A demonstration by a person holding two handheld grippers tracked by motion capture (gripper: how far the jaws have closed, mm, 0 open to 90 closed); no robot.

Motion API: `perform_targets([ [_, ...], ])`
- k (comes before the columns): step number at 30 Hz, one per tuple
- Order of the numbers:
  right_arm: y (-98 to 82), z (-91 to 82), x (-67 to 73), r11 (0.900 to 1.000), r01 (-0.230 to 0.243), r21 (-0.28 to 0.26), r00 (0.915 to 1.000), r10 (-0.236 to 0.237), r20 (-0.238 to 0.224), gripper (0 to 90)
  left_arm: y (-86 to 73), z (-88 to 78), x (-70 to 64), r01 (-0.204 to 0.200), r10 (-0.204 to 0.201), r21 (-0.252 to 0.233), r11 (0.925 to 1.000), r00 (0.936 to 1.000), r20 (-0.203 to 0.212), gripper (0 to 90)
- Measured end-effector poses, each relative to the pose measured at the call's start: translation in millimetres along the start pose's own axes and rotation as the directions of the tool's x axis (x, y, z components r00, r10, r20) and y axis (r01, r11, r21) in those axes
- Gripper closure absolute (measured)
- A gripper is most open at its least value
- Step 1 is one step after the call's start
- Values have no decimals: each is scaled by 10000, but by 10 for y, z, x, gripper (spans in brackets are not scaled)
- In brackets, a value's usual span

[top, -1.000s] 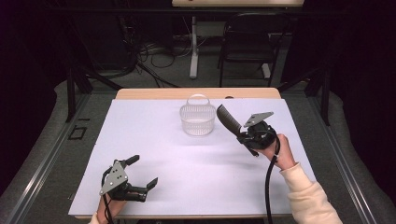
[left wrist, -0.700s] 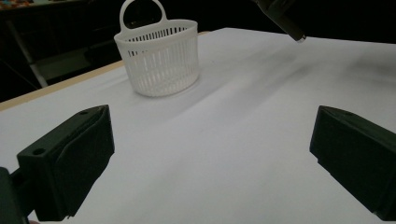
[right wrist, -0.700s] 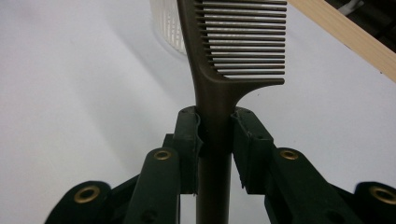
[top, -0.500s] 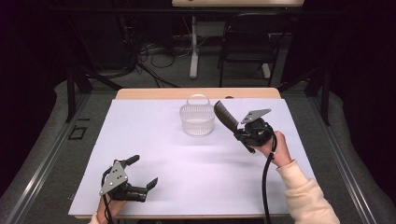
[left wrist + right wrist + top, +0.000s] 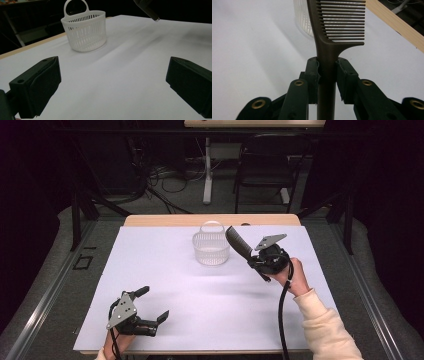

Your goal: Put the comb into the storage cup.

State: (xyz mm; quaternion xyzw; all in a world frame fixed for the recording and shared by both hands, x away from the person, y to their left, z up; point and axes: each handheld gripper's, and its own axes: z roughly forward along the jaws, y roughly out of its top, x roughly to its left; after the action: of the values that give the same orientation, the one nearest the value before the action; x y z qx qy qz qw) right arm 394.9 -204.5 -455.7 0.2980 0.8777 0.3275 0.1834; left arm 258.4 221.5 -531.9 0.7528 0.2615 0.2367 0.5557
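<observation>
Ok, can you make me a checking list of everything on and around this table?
Surface: white table sheet, wooden edge at the back.
Job's things: dark comb, held above the table by the white basket, which stands upright.
Clutter: nothing seen.
Grippers: right gripper shut on the comb's handle; left gripper open, low at the near edge.
Cables: black cable hanging from the right gripper.
Surroundings: dark room, chair behind.

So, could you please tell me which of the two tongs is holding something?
The right tongs, clamped on the comb; the left tongs gape empty.
</observation>
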Motion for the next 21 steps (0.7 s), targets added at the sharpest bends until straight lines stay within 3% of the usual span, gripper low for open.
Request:
perform_targets([
  [21,127,-10,-16,9998,186,38,9998,-186,38,727,1,3,0,-4,4,-8,10000,10000,-6,0],
])
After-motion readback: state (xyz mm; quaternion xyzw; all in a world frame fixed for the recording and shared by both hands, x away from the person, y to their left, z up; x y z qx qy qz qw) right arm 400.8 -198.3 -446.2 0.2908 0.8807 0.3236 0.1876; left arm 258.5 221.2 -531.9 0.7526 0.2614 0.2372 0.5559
